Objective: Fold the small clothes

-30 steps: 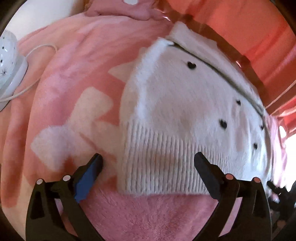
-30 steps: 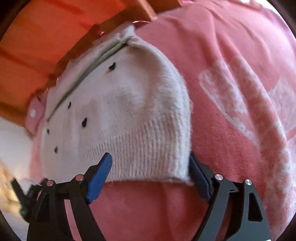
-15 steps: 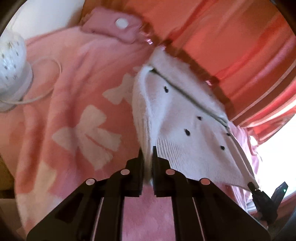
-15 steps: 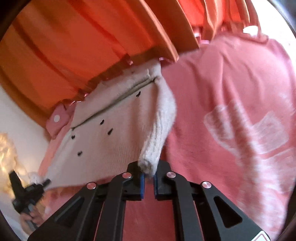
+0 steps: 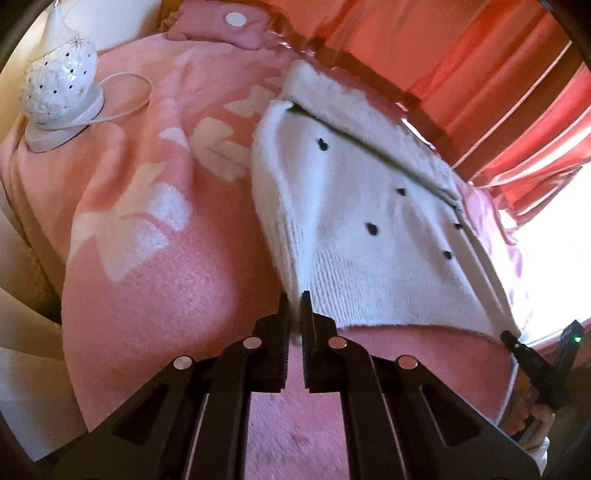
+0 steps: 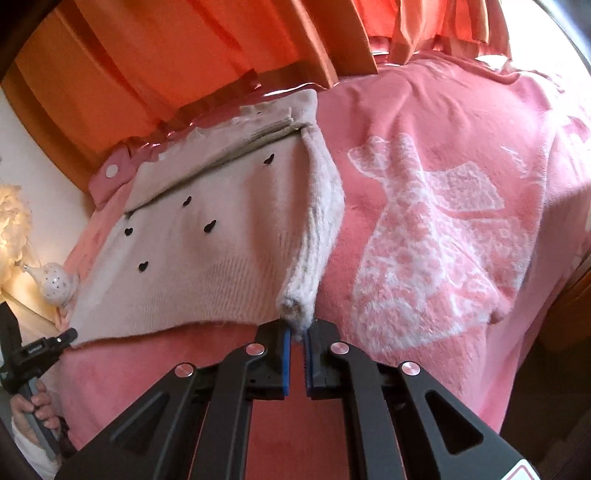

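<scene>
White sweater: left claw and right claw, previously wide, had each pinched a hem corner; fold ready.

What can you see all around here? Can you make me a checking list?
Surface: pink blanket with white bows, covering the bed.
Job's things: white sweater with small black hearts, lying on the blanket, both bottom corners pinched up.
Clutter: white lamp at the blanket's edge; pink pouch behind the sweater.
Grippers: left claw shut on one corner of the hem; right claw shut on the other corner.
Cables: white cord looping from the lamp.
Surroundings: orange curtains, bright window.
</scene>
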`<control>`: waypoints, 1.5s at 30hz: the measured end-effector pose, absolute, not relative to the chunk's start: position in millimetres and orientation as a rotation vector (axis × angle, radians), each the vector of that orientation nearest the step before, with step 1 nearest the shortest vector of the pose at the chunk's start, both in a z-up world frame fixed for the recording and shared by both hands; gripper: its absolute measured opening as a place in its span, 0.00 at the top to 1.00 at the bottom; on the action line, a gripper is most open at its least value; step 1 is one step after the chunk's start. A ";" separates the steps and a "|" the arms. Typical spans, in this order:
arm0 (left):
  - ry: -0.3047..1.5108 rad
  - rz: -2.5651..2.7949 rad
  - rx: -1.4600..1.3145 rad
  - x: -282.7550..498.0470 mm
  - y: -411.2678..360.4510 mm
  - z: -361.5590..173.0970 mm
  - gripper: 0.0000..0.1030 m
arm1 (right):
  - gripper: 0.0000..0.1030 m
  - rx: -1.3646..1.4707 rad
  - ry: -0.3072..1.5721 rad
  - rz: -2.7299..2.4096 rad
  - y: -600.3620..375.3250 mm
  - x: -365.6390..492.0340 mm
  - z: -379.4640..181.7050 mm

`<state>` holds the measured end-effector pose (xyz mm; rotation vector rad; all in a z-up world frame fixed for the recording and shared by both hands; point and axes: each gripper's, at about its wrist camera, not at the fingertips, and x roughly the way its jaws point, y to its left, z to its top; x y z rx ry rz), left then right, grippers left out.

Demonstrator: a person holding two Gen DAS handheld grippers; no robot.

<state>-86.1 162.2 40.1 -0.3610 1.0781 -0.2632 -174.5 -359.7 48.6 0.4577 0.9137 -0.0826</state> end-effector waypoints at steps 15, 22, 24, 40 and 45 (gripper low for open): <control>1.100 -0.236 -0.262 -53.4 105.7 37.6 0.25 | 0.73 0.415 0.947 -0.123 -339.7 -146.5 51.9; 1.029 -0.137 -0.276 -59.5 128.5 47.6 0.25 | 0.58 0.459 0.883 -0.138 -354.1 -161.6 55.8; 1.026 -0.092 -0.201 -58.7 125.4 42.9 0.22 | 0.57 0.433 0.890 -0.148 -349.8 -156.8 55.1; 1.102 -0.258 -0.418 -39.6 135.2 28.4 1.00 | 0.93 0.466 0.820 -0.085 -349.4 -153.4 73.7; 1.012 -0.268 -0.355 -86.1 162.4 71.0 1.00 | 0.94 0.431 0.843 -0.100 -358.8 -195.5 90.7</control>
